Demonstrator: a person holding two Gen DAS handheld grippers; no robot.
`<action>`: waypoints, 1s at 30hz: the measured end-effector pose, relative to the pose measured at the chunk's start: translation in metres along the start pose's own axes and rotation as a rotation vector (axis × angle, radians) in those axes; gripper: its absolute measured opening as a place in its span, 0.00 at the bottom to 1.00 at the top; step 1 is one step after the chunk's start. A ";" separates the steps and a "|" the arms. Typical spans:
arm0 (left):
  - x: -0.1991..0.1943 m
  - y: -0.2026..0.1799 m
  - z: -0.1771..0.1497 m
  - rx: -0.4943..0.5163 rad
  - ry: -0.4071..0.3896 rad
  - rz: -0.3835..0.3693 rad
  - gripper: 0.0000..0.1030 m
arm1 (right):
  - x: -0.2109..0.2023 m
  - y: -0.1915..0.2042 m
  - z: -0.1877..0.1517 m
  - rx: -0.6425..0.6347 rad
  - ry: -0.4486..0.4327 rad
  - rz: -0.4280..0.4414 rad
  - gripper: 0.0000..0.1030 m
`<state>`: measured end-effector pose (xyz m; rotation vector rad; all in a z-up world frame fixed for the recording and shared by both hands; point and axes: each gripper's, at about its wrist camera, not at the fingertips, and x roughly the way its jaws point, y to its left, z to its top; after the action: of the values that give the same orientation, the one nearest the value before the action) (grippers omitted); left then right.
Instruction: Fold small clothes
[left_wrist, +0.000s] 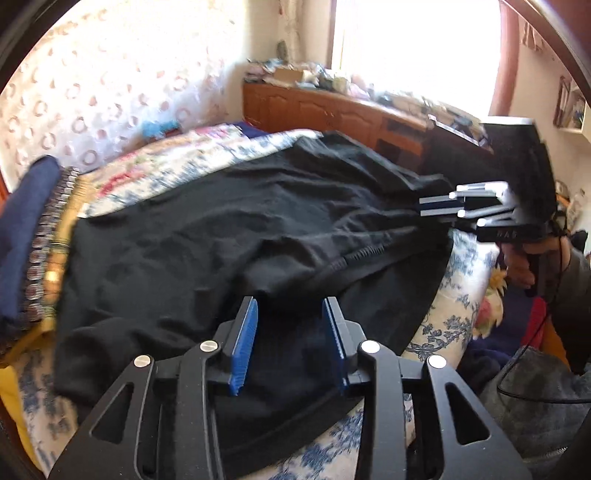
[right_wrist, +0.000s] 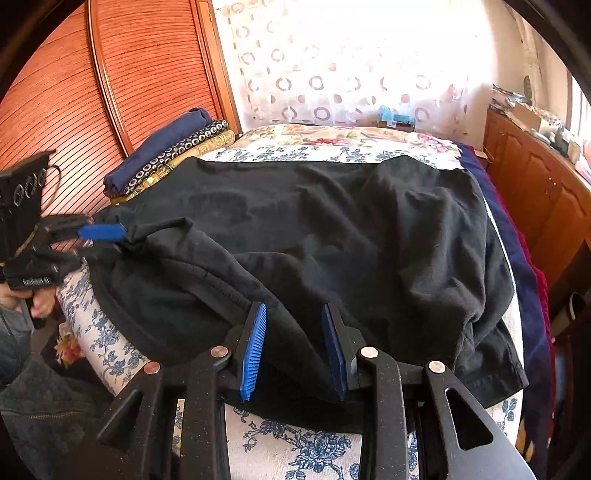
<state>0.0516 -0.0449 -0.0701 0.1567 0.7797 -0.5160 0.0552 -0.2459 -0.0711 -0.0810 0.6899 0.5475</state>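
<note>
A black garment (left_wrist: 229, 236) lies spread and rumpled over the floral bed; it also shows in the right wrist view (right_wrist: 332, 236). My left gripper (left_wrist: 290, 310) is open over the garment's near edge, blue pads apart with cloth between and below them. In the right wrist view it (right_wrist: 122, 236) sits at the garment's left corner, where the cloth is bunched. My right gripper (right_wrist: 293, 314) is open over the near hem; in the left wrist view it (left_wrist: 428, 206) rests at the garment's far right edge.
A stack of folded clothes (right_wrist: 166, 155) lies at the bed's far left by the wooden headboard (right_wrist: 74, 92). A wooden cabinet (left_wrist: 332, 110) with clutter stands past the bed. The floral bedspread (right_wrist: 295, 443) edge is near me.
</note>
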 end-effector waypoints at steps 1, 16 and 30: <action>0.007 -0.002 0.000 0.007 0.017 -0.009 0.36 | -0.001 -0.002 0.000 0.004 0.000 -0.003 0.32; 0.057 -0.014 0.010 0.080 0.068 0.070 0.24 | -0.007 -0.028 -0.018 0.060 0.006 -0.018 0.32; -0.024 -0.026 -0.005 0.057 -0.017 0.004 0.05 | -0.017 -0.026 -0.016 0.067 -0.019 -0.027 0.32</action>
<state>0.0209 -0.0565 -0.0550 0.2066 0.7486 -0.5356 0.0479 -0.2803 -0.0755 -0.0225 0.6870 0.4982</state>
